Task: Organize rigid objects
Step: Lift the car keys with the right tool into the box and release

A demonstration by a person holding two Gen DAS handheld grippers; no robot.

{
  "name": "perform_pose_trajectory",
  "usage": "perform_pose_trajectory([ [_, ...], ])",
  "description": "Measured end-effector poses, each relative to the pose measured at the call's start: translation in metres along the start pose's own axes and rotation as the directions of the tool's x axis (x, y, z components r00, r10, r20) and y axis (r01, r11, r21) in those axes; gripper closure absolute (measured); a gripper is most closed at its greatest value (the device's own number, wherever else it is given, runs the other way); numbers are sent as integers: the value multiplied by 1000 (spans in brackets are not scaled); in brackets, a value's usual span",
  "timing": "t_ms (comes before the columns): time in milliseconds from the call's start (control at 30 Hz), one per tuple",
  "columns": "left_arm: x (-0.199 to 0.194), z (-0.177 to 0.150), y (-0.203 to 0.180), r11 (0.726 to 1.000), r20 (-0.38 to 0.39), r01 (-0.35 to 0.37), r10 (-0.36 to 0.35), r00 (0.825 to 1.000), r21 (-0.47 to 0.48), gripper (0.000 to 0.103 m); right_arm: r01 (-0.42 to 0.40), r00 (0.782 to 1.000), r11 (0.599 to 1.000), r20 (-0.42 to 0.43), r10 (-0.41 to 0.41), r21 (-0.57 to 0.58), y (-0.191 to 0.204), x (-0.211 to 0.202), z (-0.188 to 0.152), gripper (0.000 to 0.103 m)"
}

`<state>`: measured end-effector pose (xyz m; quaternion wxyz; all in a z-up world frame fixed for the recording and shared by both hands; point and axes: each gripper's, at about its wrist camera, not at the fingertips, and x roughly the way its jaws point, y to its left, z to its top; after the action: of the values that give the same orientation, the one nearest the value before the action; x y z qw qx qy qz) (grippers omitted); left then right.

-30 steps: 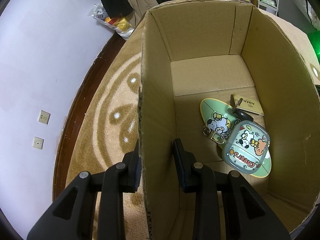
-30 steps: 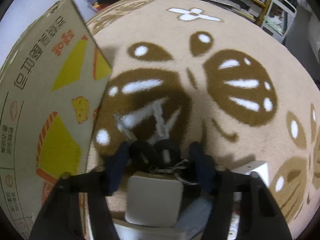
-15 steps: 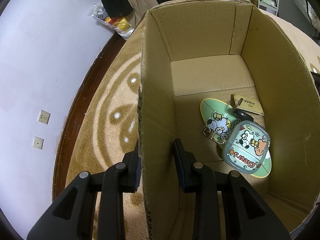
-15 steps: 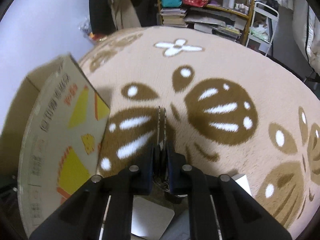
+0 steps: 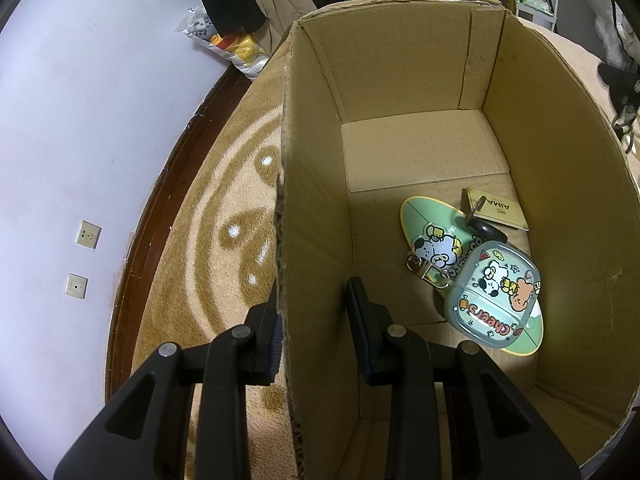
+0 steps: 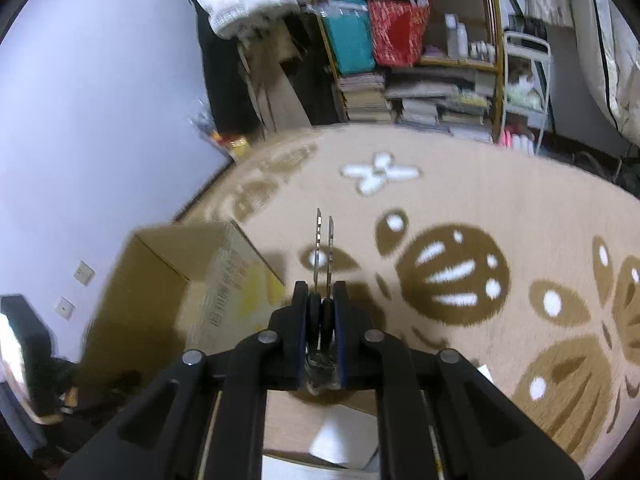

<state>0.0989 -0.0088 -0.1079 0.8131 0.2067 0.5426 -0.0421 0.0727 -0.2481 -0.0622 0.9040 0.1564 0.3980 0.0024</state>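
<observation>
A: Keys (image 6: 324,256), two of them, blades sticking out forward, black heads pinched flat in the right claw (image 6: 321,308), which is clamped on them. They're off the rug (image 6: 460,200), up in the air, with the cardboard box (image 6: 168,280) below and to the left.

B: We agree. How do they handle?

A: Light, stiff metal, nothing fragile. The plastic heads are the place to hold, we think; the thin, smooth blades would likely slip or twist. The ring and whatever hangs behind the pads is blurry, so we only guess it dangles loose.

B: Left claw (image 5: 314,312)?

A: Closed on the box's near wall (image 5: 316,240), one pad outside, one inside, steadying it. Inside on the box floor: a green cartoon plate (image 5: 424,236), a Cheers case (image 5: 494,290), a small tan card (image 5: 500,210) with a ring and black fob.

B: Next?

A: We judge a carry over the rim and a release low, so the blades don't scratch the case.
</observation>
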Motion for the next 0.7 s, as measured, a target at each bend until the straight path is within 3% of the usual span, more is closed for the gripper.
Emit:
perform_pose_trajectory([
  [433, -1, 0, -1, 1000, 0, -2, 2, 1000, 2, 74, -147, 971, 985, 173, 162, -94, 63, -74, 12, 90],
  [700, -1, 0, -1, 1000, 0, -1, 1, 1000, 1, 74, -212, 957, 966, 170, 236, -151, 94, -83, 7, 90],
])
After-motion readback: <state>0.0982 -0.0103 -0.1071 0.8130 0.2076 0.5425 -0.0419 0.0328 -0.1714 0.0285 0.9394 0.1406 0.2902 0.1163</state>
